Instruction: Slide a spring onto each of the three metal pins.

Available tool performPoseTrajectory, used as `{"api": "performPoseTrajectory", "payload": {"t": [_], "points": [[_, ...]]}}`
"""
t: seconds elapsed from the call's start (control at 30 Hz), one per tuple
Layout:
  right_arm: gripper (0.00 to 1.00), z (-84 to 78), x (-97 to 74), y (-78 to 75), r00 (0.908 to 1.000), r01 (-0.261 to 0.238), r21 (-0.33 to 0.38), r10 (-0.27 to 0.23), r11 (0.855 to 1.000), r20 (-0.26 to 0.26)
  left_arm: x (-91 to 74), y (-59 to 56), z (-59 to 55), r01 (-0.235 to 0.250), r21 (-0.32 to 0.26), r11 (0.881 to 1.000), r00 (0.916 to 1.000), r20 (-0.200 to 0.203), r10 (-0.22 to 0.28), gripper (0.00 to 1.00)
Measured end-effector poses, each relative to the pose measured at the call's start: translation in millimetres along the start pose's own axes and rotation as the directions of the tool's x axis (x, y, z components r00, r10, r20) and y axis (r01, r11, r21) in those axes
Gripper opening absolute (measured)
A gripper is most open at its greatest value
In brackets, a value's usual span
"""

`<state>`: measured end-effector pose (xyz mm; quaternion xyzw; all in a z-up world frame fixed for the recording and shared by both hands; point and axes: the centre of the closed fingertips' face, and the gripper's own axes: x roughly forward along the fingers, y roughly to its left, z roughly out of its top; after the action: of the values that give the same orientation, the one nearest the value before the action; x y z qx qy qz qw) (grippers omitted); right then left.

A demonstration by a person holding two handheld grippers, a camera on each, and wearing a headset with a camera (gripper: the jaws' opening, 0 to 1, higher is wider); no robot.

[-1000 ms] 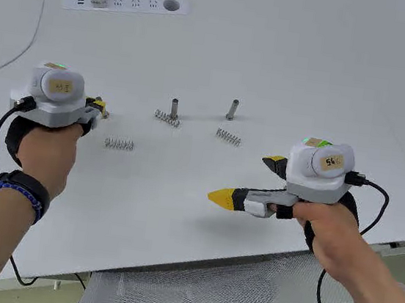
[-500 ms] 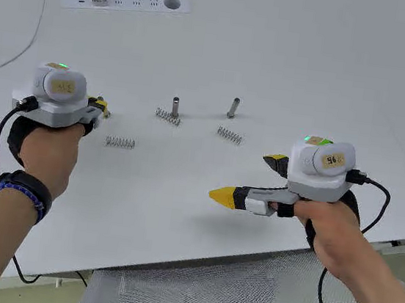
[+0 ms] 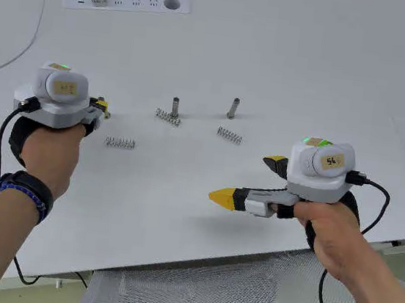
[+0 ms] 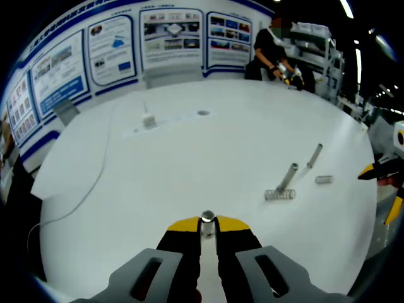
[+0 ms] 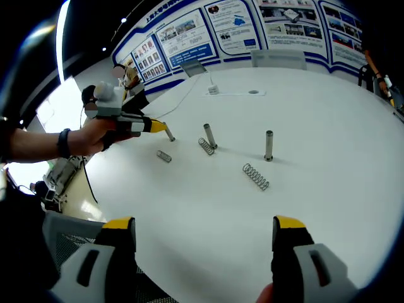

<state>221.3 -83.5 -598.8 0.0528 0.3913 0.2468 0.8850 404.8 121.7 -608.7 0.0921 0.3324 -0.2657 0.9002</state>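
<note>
Head view takes in the white table (image 3: 180, 215), where the work is at its first step, by my reading: no pin wears a spring. The left gripper (image 3: 98, 106), at the left, is clamped on the held pin (image 4: 207, 227). The right gripper (image 5: 203, 223) hangs over the near right edge, its jaws spread wide with nothing between them.

The middle pin (image 3: 174, 107) and the right pin (image 3: 233, 108) stand free farther back. The middle spring (image 3: 167, 118) lies touching the foot of the middle pin, and the right spring (image 3: 229, 135) lies just near of the right pin.

The left spring (image 3: 120, 142) lies flat just near and right of the left gripper, well apart from the right gripper. The next move likely calls for the right gripper to reach far left, pinch that spring and line its bore up with the held pin's top.
</note>
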Motion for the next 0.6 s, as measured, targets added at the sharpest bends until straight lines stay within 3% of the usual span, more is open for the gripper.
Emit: {"api": "performPoseTrajectory", "payload": {"t": [0.6], "points": [[0.90, -1.6, -0.5, -1.0, 1.0000, 0.000, 0.006, 0.000, 1.000, 0.000, 0.1, -1.4, 0.7, 0.000, 0.005, 1.000, 1.0000, 0.004, 0.000, 0.08]]}}
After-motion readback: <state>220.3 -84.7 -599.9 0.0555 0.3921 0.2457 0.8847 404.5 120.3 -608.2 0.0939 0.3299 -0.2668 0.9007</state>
